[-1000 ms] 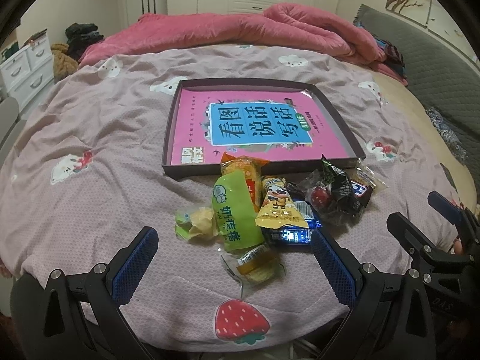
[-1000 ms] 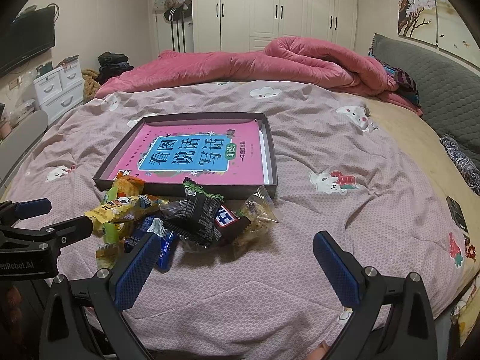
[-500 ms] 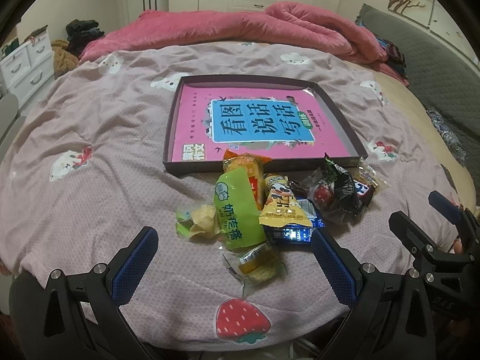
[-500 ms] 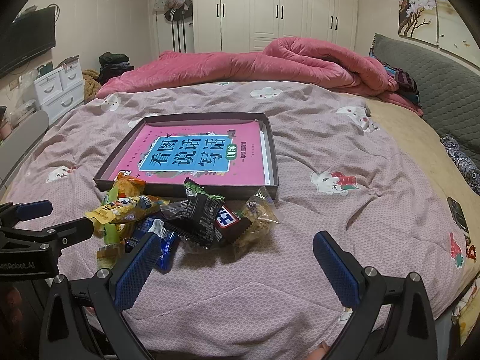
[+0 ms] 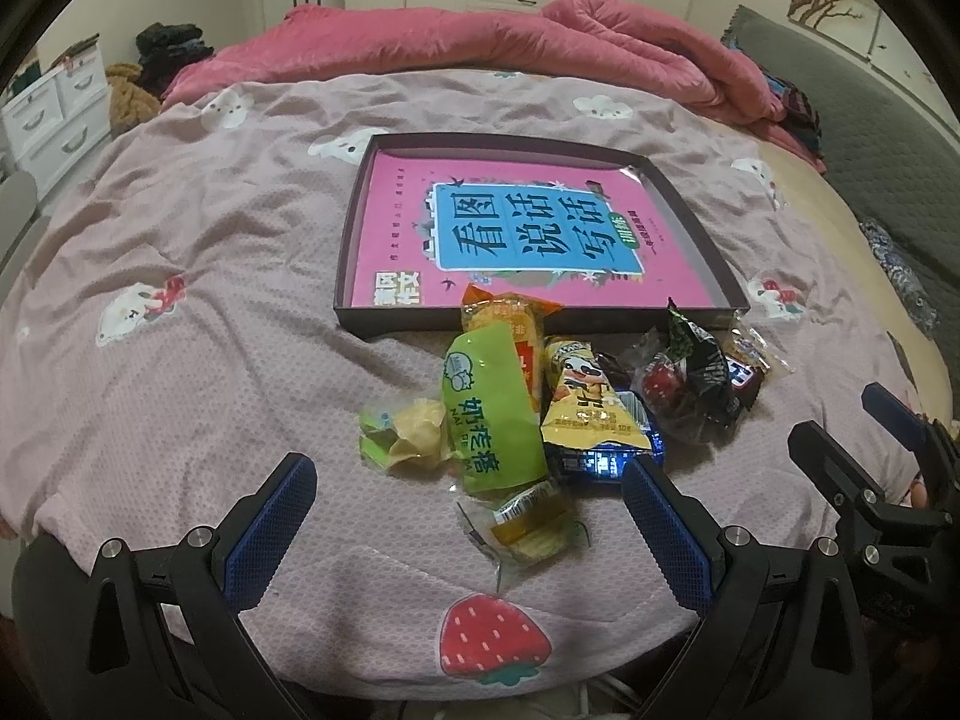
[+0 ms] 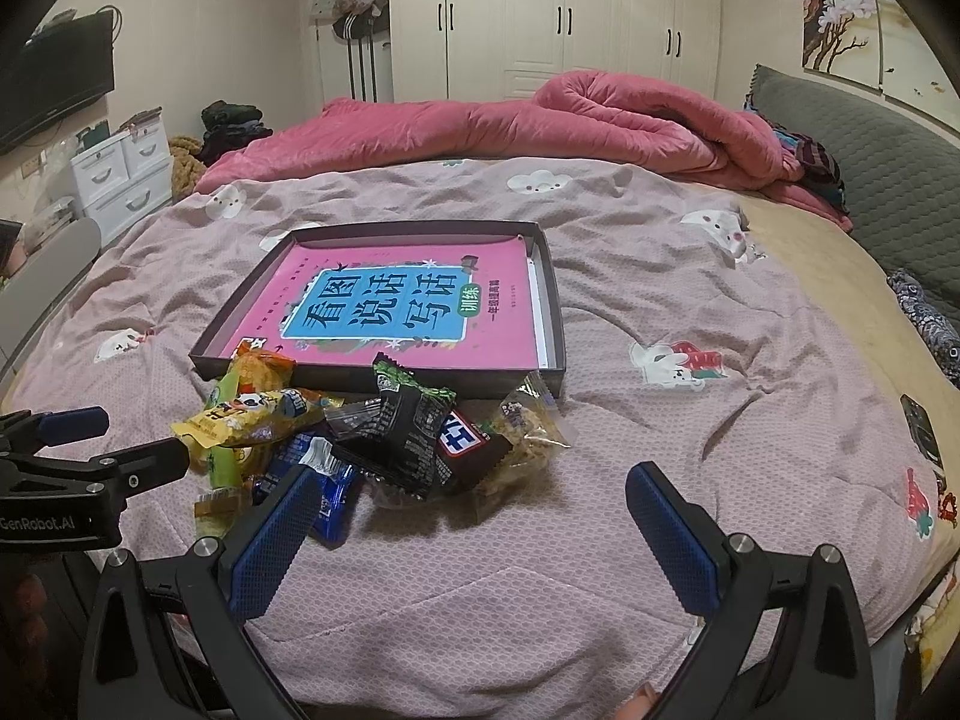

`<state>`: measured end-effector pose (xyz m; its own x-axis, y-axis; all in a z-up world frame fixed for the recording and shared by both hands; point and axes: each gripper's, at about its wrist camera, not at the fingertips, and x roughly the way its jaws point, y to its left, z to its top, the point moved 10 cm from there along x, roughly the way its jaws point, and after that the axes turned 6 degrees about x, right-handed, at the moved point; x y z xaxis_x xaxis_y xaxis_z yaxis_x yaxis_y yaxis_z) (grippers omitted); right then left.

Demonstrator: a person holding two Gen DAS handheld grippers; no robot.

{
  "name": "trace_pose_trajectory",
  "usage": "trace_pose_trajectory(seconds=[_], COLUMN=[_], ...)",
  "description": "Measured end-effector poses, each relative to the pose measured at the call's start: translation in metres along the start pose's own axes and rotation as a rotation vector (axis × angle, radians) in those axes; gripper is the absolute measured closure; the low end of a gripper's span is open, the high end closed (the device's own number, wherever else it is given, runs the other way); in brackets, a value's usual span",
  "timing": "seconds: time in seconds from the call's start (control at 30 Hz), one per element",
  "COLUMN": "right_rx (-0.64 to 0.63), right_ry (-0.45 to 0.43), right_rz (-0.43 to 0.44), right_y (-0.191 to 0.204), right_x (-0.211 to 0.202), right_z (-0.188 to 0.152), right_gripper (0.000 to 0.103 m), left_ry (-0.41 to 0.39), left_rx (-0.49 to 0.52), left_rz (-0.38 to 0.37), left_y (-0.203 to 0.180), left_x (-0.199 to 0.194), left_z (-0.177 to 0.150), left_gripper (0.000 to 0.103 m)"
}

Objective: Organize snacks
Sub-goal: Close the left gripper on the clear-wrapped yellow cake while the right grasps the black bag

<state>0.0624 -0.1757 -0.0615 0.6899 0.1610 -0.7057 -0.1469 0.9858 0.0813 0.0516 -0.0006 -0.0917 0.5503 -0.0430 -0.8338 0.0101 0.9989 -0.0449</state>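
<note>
Snacks [image 5: 540,414] sitting piled on bed beside tray [image 5: 384,324], nothing shifting lately; left claw [image 5: 465,531], right claw [image 6: 474,531] hovering wide, empty.

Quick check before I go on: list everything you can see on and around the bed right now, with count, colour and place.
Tray: one, dark, mid-bed.
Book: one, pink with blue panel, lying in the tray.
Snack pile: several packets, mixed colours, just in front of the tray.
Green packet: one, left side of the pile.
Yellow packet: one, centre of the pile.
Black packet: one, right side of the pile.
Quilt: one, pink, bunched at the far end of the bed.
Drawers: one unit, white, far left.
Wardrobe: white, back wall.
Left hand-held gripper: open, empty.
Right hand-held gripper: open, empty.
</note>
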Motion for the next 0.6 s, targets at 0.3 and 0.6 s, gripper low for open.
trace_pose_trajectory(seconds=[0.3, 0.6], right_rx=[0.001, -0.040], right_ry=[0.015, 0.037], right_rz=[0.016, 0.061], right_y=[0.004, 0.026], right_x=[0.007, 0.026], right_z=[0.001, 0.008], right_gripper=[0.001, 0.001], left_ry=[-0.004, 0.119], left_rx=[0.015, -0.082], left_rz=[-0.011, -0.051], left_y=[-0.002, 0.013], left_x=[0.002, 0.031], left_z=[0.004, -0.016], left_gripper=[0.002, 0.002])
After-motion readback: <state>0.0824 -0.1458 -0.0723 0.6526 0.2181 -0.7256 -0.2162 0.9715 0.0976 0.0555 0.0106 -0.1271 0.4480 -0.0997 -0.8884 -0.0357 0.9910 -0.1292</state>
